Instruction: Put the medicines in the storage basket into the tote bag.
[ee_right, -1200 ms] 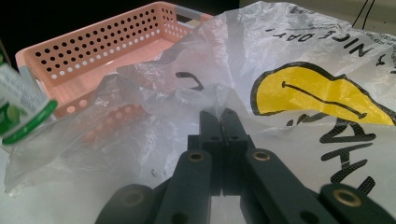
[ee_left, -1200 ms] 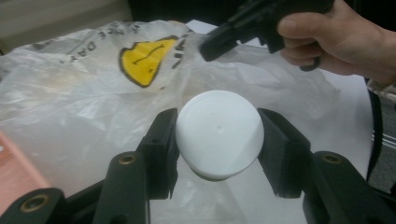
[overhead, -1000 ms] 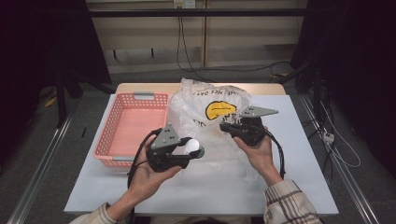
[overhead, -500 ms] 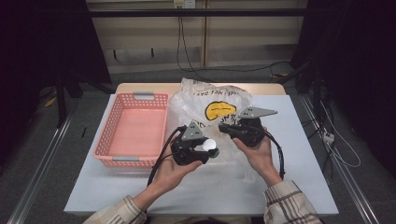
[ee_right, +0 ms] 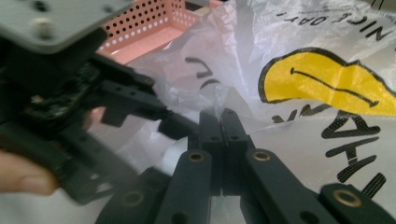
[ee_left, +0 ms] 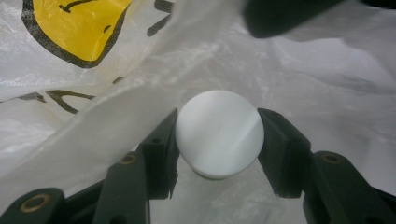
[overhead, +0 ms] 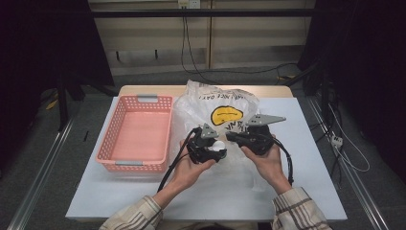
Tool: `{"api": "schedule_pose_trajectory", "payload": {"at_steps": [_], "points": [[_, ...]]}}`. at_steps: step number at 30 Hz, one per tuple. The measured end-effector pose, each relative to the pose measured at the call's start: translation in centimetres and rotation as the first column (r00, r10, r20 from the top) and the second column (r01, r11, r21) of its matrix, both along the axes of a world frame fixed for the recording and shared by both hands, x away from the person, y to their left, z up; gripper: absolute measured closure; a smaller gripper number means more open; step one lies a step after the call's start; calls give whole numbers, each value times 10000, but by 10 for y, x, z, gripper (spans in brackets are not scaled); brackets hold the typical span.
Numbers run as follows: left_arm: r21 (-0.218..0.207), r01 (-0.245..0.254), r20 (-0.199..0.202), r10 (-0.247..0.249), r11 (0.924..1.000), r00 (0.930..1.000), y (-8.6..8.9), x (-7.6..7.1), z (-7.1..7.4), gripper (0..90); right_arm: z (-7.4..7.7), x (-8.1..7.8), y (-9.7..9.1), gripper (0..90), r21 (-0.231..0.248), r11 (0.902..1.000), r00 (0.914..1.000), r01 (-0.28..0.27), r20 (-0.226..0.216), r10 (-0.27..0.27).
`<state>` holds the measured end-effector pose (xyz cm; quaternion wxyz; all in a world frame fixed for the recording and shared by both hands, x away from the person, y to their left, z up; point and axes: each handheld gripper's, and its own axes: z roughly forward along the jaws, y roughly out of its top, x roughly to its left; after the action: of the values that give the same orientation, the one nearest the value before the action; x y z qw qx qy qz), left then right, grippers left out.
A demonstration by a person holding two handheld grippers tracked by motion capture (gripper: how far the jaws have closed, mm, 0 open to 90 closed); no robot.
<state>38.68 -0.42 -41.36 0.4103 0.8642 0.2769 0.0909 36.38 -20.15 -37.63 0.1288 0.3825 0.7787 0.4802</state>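
Note:
A clear plastic bag [overhead: 218, 103] printed with a yellow smiley face [ee_right: 327, 81] lies on the white table. My left gripper [overhead: 221, 147] is shut on a white round object [ee_left: 219, 135], a smooth disc-like face held between both jaws right at the bag's crinkled film [ee_left: 116, 93]. My right gripper [overhead: 231, 137] sits just to its right, jaws pressed together on a fold of the bag's edge [ee_right: 219, 105]. In the right gripper view the left gripper [ee_right: 116, 105] shows close at the left, nearly touching the right gripper [ee_right: 219, 115]. The two grippers meet at the bag's near side.
A pink perforated basket [overhead: 122, 153] stands left of the bag with nothing inside it. The white table [overhead: 119, 196] has bare room in front of the hands and at the right [overhead: 311, 158]. Cables trail from both grippers toward the person.
My left gripper has carried the white round object to the right, from near the basket's corner up to the bag beside the right gripper. The right gripper has stayed put on the bag.

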Motion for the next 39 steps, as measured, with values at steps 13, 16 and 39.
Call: {"api": "schedule_pose_trajectory", "payload": {"at_steps": [13, 16, 39], "points": [[-257, -621, -16, 621, 9977, 9981, -14, 18, -28, 510, -30, -11, 1, 900, -622, 9978, 9971, -244, -736, 198], [-101, -684, 204, 686, 9976, 9974, -16, 18, -29, 509, -36, -11, 2, 900, -671, 9974, 9963, -261, -834, 205], [-63, 476, 764, -470, 9988, 9960, 28, -26, 7, 265, -34, -11, -11, 900, -555, 9976, 9969, 406, -654, -442]]}}
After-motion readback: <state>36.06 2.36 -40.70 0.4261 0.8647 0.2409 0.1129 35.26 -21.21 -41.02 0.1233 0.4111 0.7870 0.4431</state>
